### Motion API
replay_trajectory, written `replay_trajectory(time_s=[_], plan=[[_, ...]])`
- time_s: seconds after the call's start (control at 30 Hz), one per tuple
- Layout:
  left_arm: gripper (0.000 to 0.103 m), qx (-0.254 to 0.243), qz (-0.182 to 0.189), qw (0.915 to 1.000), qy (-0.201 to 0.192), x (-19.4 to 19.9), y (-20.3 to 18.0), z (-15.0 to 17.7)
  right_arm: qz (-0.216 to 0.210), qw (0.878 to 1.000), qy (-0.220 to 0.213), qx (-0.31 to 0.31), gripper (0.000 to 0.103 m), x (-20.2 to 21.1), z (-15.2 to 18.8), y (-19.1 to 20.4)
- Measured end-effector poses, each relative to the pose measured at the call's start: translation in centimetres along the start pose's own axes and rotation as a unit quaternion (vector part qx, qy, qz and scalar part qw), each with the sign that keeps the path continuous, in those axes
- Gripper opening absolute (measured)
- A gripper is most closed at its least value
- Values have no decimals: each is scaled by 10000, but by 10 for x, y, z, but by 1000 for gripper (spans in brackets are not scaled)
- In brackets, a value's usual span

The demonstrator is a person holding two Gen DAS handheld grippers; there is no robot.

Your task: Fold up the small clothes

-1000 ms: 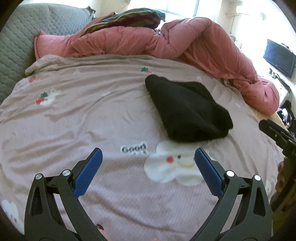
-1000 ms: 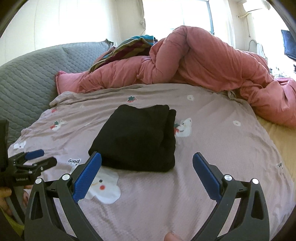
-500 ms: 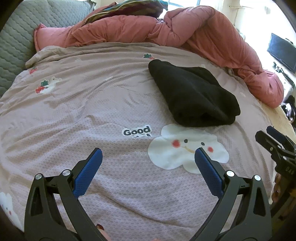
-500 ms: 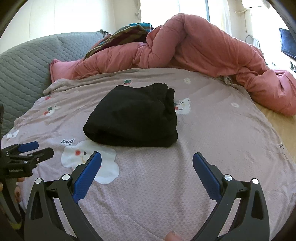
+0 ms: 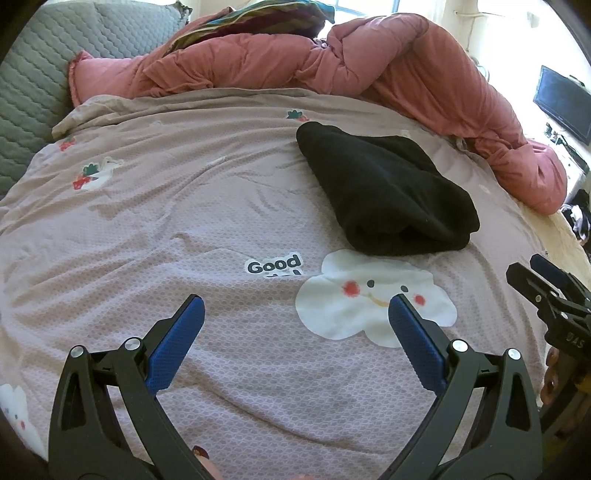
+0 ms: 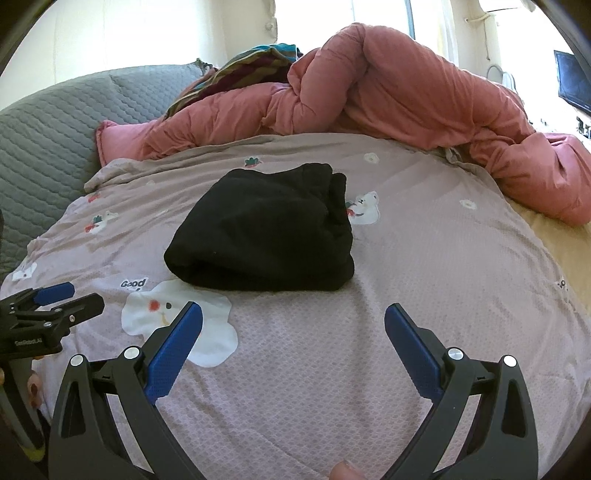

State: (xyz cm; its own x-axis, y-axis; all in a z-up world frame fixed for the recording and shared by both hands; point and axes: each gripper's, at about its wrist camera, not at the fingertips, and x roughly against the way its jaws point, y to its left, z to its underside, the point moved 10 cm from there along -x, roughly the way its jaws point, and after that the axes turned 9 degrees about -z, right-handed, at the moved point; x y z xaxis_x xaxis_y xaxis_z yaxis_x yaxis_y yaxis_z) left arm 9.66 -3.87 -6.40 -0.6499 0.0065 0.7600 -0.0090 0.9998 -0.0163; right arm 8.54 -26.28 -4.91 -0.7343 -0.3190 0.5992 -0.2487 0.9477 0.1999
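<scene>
my left gripper (image 5: 295, 306) and right gripper (image 6: 293, 314) both gape wide, empty. the folded black fleece garment (image 6: 266, 229) lies ahead of both on the mauve cartoon-print bedsheet (image 5: 166, 221).

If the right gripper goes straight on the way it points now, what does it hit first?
Probably the folded black garment, lying ahead between the open right gripper fingers' line. Depth is unclear; angled lower, it would meet the bedsheet first.

Bed covered by mauve cartoon-print sheet (image 5: 184, 221). Crumpled pink quilted duvet (image 6: 406, 96) behind. Grey quilted headboard (image 6: 48, 122). Bright window (image 6: 380, 14). Black wall-mounted screen (image 5: 563, 103).
</scene>
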Motion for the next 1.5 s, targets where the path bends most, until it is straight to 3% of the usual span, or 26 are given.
replay_trajectory(time_s=[1.5], plan=[[93,17,-240,9997,20,2,6,-2,2,10000,37,-30,98,1,1,-1]])
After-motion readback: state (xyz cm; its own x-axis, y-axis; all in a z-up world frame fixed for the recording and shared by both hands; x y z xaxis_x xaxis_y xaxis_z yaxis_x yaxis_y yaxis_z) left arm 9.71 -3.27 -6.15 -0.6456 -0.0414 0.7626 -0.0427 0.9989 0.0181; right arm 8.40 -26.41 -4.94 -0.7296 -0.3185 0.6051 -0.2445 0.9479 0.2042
